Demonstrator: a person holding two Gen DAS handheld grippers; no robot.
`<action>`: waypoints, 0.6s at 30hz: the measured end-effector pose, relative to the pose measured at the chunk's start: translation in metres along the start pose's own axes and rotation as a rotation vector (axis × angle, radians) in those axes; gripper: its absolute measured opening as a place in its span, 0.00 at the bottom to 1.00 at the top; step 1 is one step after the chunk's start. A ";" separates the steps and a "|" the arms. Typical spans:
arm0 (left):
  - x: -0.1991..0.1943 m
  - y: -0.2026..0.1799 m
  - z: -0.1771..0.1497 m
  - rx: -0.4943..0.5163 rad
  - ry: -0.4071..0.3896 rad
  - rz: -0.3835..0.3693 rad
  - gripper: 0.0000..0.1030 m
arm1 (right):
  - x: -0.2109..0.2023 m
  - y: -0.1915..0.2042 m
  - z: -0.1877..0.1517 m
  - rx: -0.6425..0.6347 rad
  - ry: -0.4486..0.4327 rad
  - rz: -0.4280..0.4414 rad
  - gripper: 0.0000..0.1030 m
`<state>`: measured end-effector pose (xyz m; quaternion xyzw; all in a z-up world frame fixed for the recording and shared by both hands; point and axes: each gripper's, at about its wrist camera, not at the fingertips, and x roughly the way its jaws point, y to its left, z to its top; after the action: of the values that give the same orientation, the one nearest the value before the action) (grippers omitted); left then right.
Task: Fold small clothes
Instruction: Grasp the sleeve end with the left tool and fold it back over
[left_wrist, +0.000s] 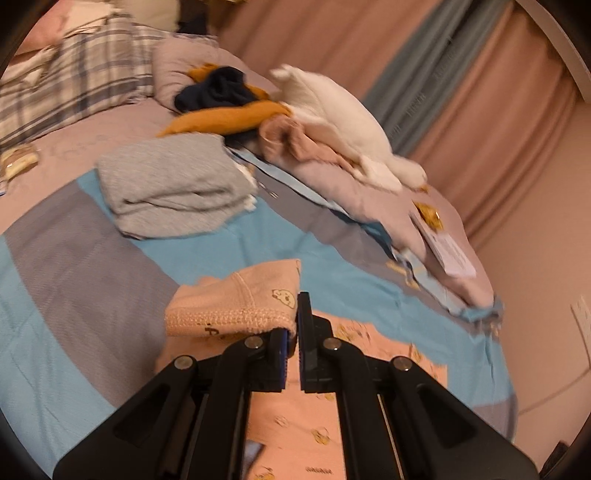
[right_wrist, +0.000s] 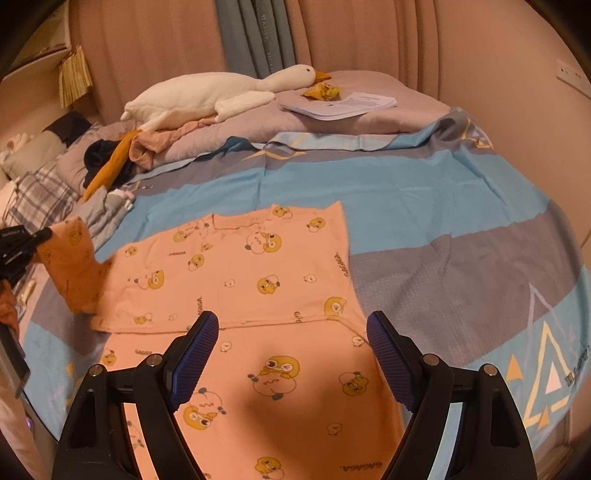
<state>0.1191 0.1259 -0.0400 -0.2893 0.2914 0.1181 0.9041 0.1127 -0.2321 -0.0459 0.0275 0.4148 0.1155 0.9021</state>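
While left hand-held gripper (left_wrist: 297, 325) pinches, seemingly, shirt sleeve (left_wrist: 236, 306) | right (right_wrist: 293, 354) spread above shirt (right_wrist: 258, 280)

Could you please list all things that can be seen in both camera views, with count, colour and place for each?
duck-print shirt: one, peach, flat on the bed, one sleeve lifted.
bedspread: one, blue and grey, under the shirt.
folded garment: one, grey, beyond the shirt.
clothes pile: one, navy, mustard, pink, near the pillows.
goose toy: one, white, on the pink quilt.
papers: one stack, white, beside the goose's head.
plaid pillow: one, grey-white, at the bed's head.
left gripper: black, shut on the sleeve.
right gripper: black, open above the shirt.
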 end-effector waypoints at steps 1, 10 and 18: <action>0.003 -0.005 -0.003 0.016 0.011 -0.006 0.03 | 0.000 -0.001 0.000 0.004 0.000 0.001 0.80; 0.042 -0.047 -0.052 0.164 0.167 -0.031 0.03 | 0.001 -0.008 -0.004 0.026 0.010 0.002 0.80; 0.081 -0.056 -0.096 0.200 0.320 -0.032 0.03 | 0.003 -0.015 -0.007 0.046 0.022 0.001 0.80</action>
<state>0.1617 0.0276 -0.1259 -0.2178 0.4372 0.0268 0.8722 0.1121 -0.2463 -0.0550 0.0469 0.4274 0.1066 0.8965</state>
